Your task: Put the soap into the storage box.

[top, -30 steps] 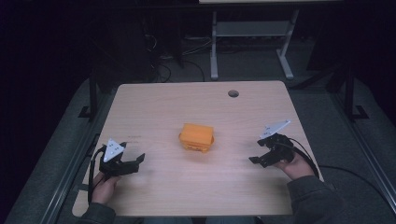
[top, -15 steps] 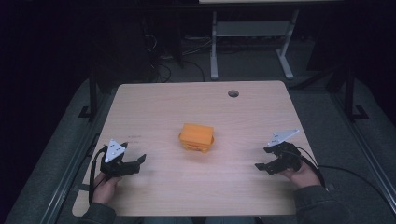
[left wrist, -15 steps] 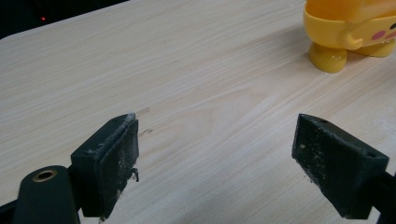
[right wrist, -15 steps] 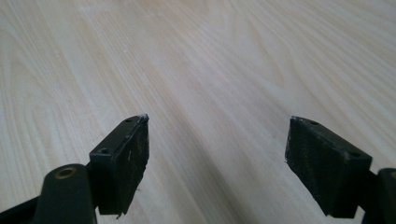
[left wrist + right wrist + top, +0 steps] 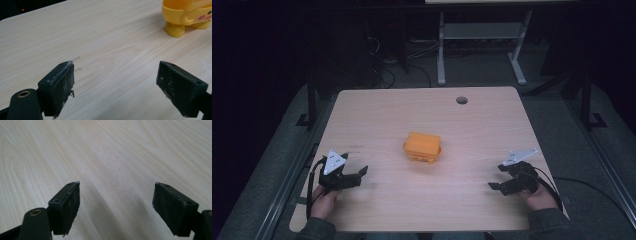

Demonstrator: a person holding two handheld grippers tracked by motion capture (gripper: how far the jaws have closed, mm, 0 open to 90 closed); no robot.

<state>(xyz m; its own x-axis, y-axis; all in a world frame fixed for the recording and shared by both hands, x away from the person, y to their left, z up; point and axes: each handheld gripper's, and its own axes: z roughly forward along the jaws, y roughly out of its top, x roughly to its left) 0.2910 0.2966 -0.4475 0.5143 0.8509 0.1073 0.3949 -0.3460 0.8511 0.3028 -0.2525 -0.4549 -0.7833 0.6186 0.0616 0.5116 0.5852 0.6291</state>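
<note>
The orange-yellow toy figure (image 5: 422,147) stands at table (image 5: 377,115) centre. The left gripper (image 5: 354,175) rests at 8 o'clock of it, the right gripper (image 5: 498,180) at 4 o'clock; both have jaws spread wide, holding nothing, well apart from the toy. Risk: a one-sided approach could tip the toy on its small feet (image 5: 175,29) or push it away.

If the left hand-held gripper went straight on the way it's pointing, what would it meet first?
Probably nothing but bare table: the left hand-held gripper points past the yellow toy, which sits off to one side, though depth is unclear.
</note>
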